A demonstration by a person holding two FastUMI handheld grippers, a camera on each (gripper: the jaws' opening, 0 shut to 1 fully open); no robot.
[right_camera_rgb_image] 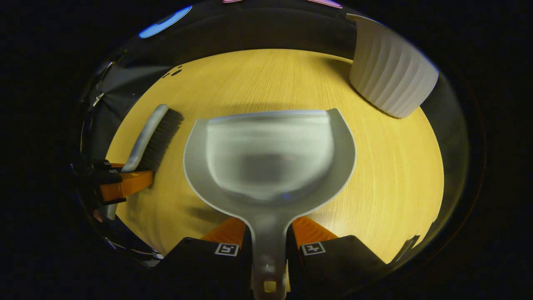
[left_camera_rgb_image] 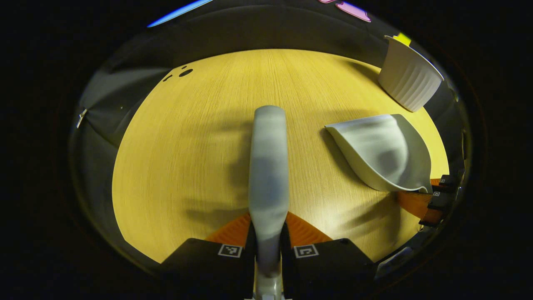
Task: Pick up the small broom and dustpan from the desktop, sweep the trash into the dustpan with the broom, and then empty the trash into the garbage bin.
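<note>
Left tongs (left_camera_rgb_image: 268, 233) clamp broom (left_camera_rgb_image: 268, 166); right tongs (right_camera_rgb_image: 268, 233) clamp dustpan (right_camera_rgb_image: 270, 158).

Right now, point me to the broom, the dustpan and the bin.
broom (right_camera_rgb_image: 160, 133), right gripper view, on the dark bristles.
dustpan (right_camera_rgb_image: 270, 154), right gripper view, on the inside of the scoop.
bin (right_camera_rgb_image: 389, 77), right gripper view, on its ribbed outer wall.
</note>
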